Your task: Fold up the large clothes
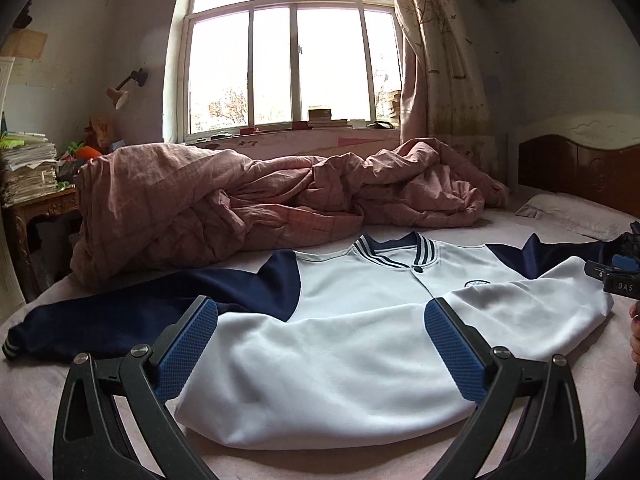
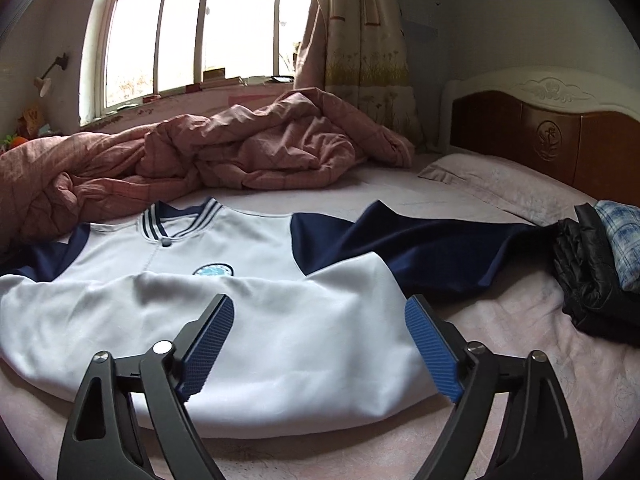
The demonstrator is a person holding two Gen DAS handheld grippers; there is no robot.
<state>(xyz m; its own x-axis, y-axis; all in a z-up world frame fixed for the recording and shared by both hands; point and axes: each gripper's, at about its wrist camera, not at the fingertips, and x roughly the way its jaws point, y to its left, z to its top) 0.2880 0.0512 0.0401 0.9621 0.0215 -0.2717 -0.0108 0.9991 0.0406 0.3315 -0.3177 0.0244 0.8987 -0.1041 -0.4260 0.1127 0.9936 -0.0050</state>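
progress: jacket (image 1: 332,344) flat on bed (image 1: 36,392), hem looks folded up, sleeves at 9 and 3 o'clock still spread | left hand-held gripper (image 1: 320,344) released, empty, over jacket | right hand-held gripper (image 2: 320,344) released, empty | folded clothes (image 2: 600,272) at 3 o'clock | containers: none seen

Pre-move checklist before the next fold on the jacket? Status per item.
1. Left gripper open, nothing between fingers: ok.
2. Right gripper open, nothing held: ok.
3. Jacket front up, bottom part already folded up over the chest: ok.
4. Both navy sleeves spread out to the sides, left sleeve, right sleeve: ok, not yet folded in.
5. Pink quilt clear of the jacket: cannot tell, it lies close behind the collar.
6. Right cuff near the dark clothes pile: cannot tell if touching.
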